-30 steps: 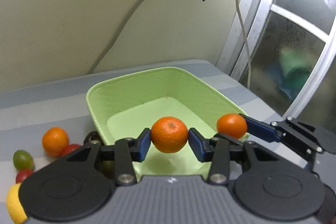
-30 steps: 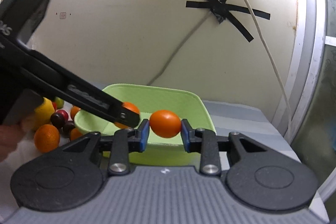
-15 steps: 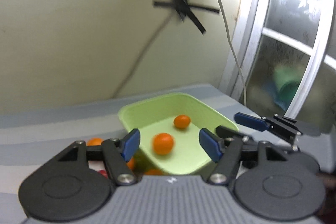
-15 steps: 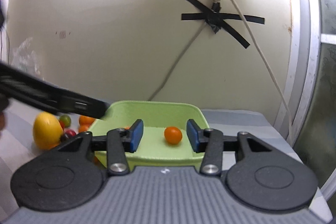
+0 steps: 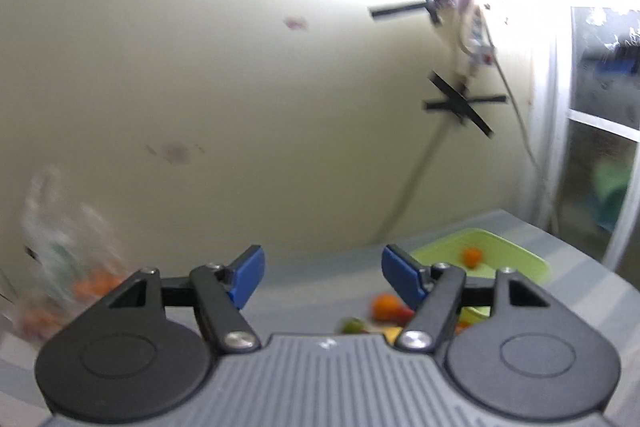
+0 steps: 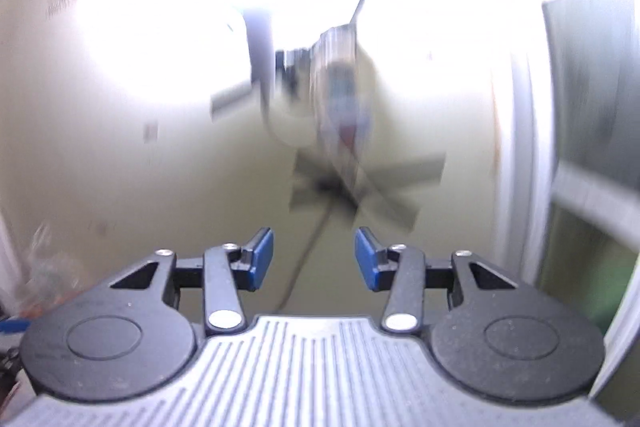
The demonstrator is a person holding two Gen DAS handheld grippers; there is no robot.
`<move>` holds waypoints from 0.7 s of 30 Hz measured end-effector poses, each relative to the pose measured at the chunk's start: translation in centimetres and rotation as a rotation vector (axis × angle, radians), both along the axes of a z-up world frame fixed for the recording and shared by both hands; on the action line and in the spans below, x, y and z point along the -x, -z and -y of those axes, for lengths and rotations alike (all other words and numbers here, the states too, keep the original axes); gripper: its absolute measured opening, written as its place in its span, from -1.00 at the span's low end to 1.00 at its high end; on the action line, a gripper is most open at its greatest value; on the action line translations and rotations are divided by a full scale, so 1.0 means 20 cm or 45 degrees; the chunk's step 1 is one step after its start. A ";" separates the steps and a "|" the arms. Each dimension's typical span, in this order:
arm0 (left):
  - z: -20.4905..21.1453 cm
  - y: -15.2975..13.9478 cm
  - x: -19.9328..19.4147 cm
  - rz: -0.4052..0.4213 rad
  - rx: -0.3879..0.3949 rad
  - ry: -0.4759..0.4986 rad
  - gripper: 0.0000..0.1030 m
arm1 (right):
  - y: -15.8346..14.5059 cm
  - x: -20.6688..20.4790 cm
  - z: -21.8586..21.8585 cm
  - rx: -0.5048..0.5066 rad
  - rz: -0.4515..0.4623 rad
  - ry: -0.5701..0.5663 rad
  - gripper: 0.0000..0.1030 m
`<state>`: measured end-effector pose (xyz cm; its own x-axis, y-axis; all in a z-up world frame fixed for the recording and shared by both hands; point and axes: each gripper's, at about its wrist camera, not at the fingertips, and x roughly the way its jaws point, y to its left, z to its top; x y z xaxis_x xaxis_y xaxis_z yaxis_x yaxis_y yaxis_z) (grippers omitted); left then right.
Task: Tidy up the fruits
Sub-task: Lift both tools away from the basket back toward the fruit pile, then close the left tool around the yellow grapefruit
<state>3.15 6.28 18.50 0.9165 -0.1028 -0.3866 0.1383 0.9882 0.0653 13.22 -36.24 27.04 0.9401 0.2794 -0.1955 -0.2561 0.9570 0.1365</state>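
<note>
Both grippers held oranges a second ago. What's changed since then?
Both let go over the green tray; an orange now lies inside. The left gripper has just been opening, nothing between its jaws, and swung away left. The right gripper, open and empty, has lifted toward the wall. Loose fruit stays beside the tray.

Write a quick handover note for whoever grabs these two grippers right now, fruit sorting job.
Left gripper: open, empty; its jaws have just been opening.
Right gripper: open, empty, aimed at the wall; no fruit in its view.
Green tray: at least one orange fruit inside.
Left: loose fruit beside the tray, including an orange one and a green one, still to go in. The view is blurred, so recount first.
</note>
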 end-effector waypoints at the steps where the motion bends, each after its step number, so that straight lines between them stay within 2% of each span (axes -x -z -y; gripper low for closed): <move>1: -0.03 -0.02 0.01 0.021 -0.006 -0.012 0.39 | -0.11 0.03 0.01 0.017 0.066 0.008 -0.07; 3: -0.07 -0.01 0.00 0.019 0.004 -0.023 0.45 | -0.22 0.09 0.00 0.028 0.143 -0.014 -0.06; 5: -0.06 0.07 -0.03 -0.028 0.045 -0.001 0.45 | -0.20 0.13 -0.04 0.049 0.156 -0.082 -0.05; 7: -0.04 0.19 -0.08 -0.100 0.114 0.032 0.45 | -0.03 0.12 -0.12 0.062 0.058 -0.197 -0.04; 11: -0.02 0.46 -0.20 -0.262 0.315 0.104 0.45 | 0.55 0.14 -0.42 0.211 -0.183 -0.417 -0.06; 13: 0.02 0.53 -0.24 -0.300 0.357 0.134 0.45 | 0.81 0.18 -0.56 0.302 -0.261 -0.510 -0.07; 15: 0.07 0.56 -0.27 -0.299 0.346 0.164 0.45 | 0.99 0.21 -0.68 0.385 -0.294 -0.575 -0.07; 18: 0.09 0.59 -0.33 -0.284 0.285 0.153 0.49 | 1.07 0.22 -0.80 0.452 -0.266 -0.662 -0.07; 21: 0.02 0.63 -0.37 -0.320 0.359 0.158 0.55 | 1.05 0.14 -0.90 0.485 -0.229 -0.717 -0.06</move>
